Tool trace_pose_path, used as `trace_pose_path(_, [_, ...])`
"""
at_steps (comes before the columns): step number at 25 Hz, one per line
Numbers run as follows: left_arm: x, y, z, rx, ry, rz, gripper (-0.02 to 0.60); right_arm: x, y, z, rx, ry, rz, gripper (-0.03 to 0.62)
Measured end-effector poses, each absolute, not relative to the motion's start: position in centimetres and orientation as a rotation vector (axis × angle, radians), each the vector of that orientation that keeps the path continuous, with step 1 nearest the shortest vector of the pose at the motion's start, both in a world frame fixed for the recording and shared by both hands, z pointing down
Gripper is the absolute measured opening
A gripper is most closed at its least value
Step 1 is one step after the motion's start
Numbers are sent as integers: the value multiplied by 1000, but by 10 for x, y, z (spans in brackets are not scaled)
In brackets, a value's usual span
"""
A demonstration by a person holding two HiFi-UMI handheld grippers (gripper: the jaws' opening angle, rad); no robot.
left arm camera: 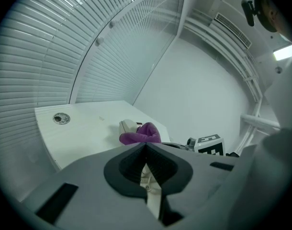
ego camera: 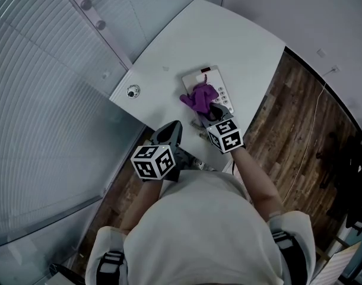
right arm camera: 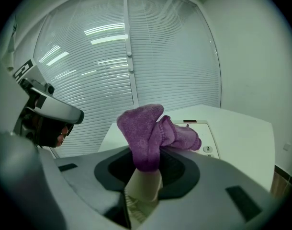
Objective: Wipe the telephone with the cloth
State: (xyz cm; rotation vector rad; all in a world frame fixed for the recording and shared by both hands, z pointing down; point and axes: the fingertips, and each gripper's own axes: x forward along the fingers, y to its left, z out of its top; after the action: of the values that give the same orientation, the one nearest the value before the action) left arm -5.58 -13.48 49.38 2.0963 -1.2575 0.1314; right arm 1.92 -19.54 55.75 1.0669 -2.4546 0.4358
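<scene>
Counter [ego camera: 187, 40] is a white slab with a curved far edge; blinds behind glass run along its left side, wood floor [ego camera: 288, 111] on the right with a thin cable [ego camera: 314, 123] trailing over it; a round metal grommet [ego camera: 133, 91] sits near the counter's left corner, well apart from everything else.

The telephone [ego camera: 219, 88] lies flat near the counter's right edge; its long axis runs diagonally, from the end nearest the person up and to the left toward the display end; number keys show along its right side.

Right claw [ego camera: 213, 113] is clamped on the purple cloth [ego camera: 199, 97]; the cloth is bunched up, sticking up out of the claw and flopped onto the middle of the phone, so it hides a good chunk of the face; only the display end and the right-hand keys show.

Left claw [ego camera: 169, 132] is closed with nothing in it; it hangs at the counter's near edge, left of the phone and not touching it; from its view the cloth blocks most of the phone.
</scene>
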Motion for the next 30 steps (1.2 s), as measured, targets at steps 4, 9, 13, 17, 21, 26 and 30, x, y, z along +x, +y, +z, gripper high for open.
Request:
trace_pose_path(4, [-55,-134,496,2083,-1248,125,20,24,-184,563,1059,-2445,460,132])
trace_pose_path(9, [-49,-133,496,2092,-1235,137,20,31,-172,569,1060,-2434,483,132])
trace_pose_path(13, [-46,-131,498,2091,-1228,142,20,36,-162,575,1058,-2421,498,133])
trace_pose_path(17, [-44,-130,499,2088,-1226,146,20,40,-154,580,1050,-2412,517,133])
trace_pose_path(21, [-42,-130,500,2085,-1226,144,20,44,-147,587,1035,-2398,531,133])
trace_pose_path(26, [-39,-130,500,2085,-1223,144,20,48,-136,596,1011,-2373,553,133])
trace_pose_path(30, [-36,-131,501,2089,-1219,148,20,49,-131,601,998,-2353,536,133])
